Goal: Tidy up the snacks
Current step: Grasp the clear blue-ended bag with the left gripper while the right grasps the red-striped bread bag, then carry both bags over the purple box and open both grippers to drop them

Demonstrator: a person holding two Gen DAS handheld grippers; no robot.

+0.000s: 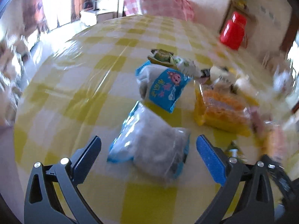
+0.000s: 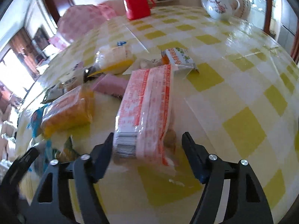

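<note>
Left gripper (image 1: 148,145) gapes wide astride a blue-edged packet (image 1: 149,149), fingers apart from it. Right gripper (image 2: 147,140) likewise spread, red-printed packet (image 2: 145,108) at 12 o'clock, ungripped.

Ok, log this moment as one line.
left gripper: open, straddling clear blue-edged packet | right gripper: open, straddling red-printed white packet | neither gripped | other snacks clustered on checked tablecloth

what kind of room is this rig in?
Likely a home dining room: a table under a yellow checked tablecloth, a floral white teapot, a red thermos jug, and snack packs spread about.
</note>
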